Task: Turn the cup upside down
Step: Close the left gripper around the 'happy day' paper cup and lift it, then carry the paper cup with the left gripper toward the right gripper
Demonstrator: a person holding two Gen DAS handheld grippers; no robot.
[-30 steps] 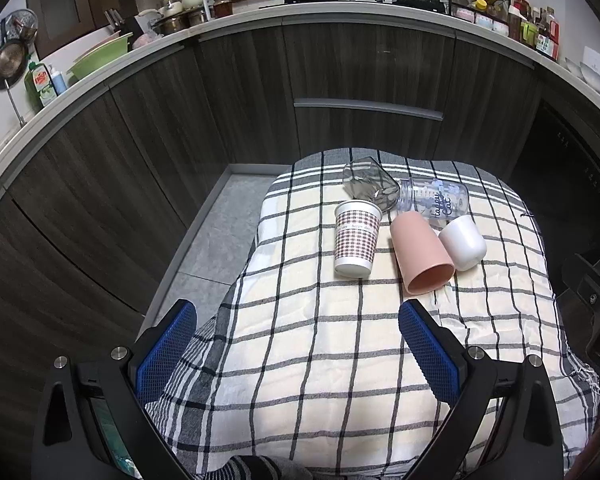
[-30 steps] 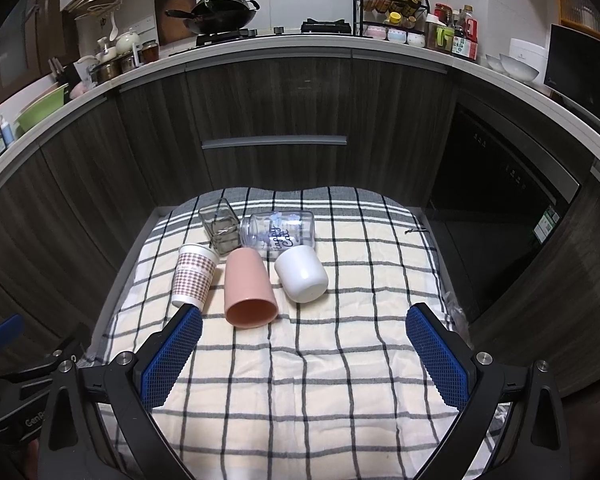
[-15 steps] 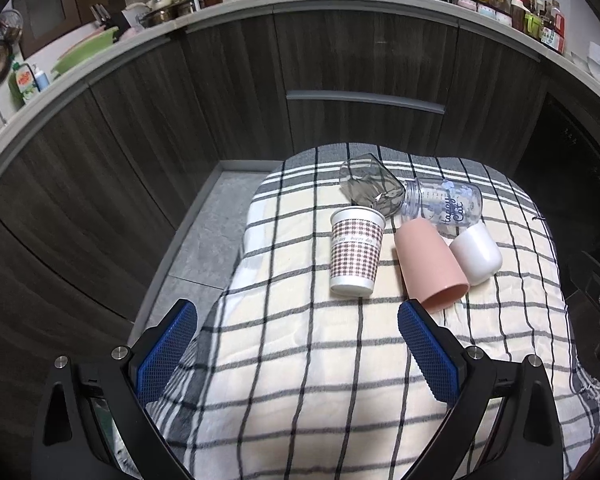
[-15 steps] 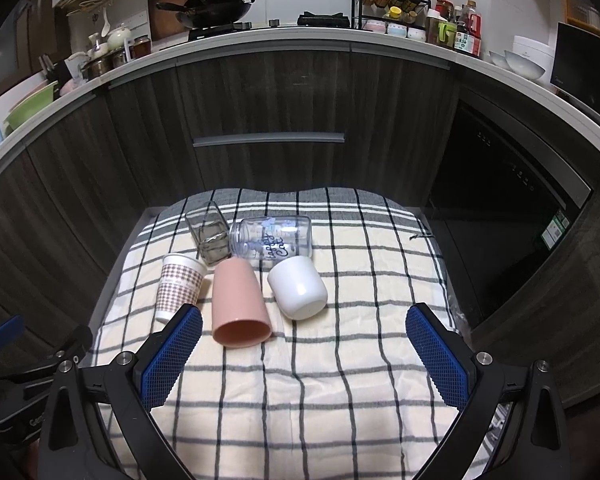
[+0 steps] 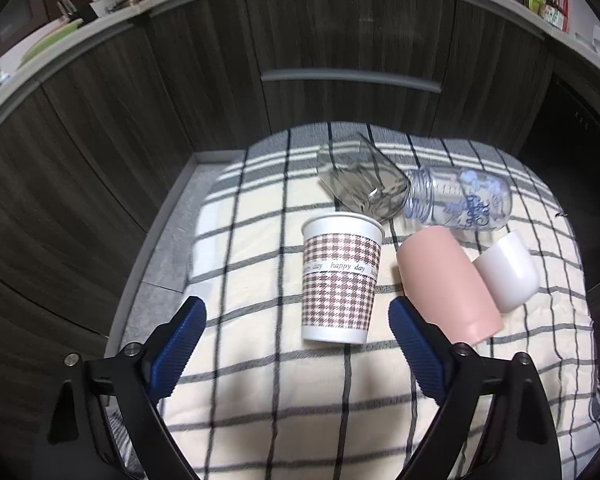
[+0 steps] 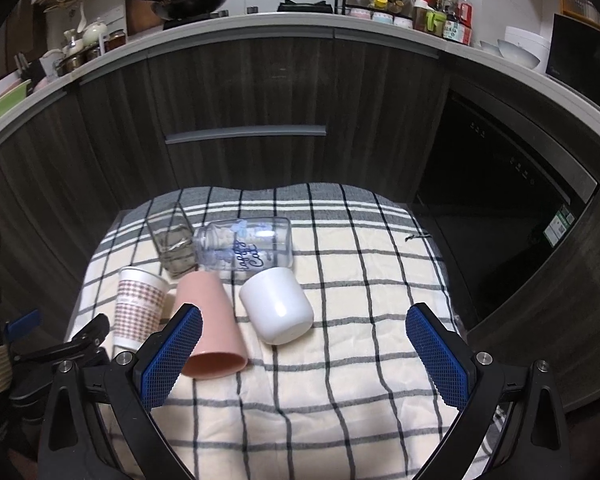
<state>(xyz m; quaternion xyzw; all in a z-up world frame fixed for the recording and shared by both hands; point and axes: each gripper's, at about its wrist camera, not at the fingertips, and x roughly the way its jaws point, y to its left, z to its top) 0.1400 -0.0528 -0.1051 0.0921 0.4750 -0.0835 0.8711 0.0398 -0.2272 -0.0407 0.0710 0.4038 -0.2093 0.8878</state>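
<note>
A paper cup (image 5: 340, 276) with a brown houndstooth pattern stands upright on the checked cloth (image 5: 260, 380), mouth up; it also shows in the right wrist view (image 6: 138, 312). My left gripper (image 5: 296, 332) is open and empty, its blue pads just short of the cup's base on either side. My right gripper (image 6: 304, 344) is open and empty, held back over the cloth. A pink cup (image 5: 446, 284) and a white cup (image 5: 508, 270) lie on their sides to the right of the paper cup.
A square glass (image 5: 360, 184) and a clear printed jar (image 5: 460, 200) lie tipped behind the cups. Dark kitchen cabinets (image 6: 240, 100) stand beyond the cloth's far edge. The floor drops off left of the table (image 5: 168, 240).
My left gripper has moved forward and closer to the paper cup, which now sits between its open fingers. My right gripper has edged forward slightly. The cups have not moved.
</note>
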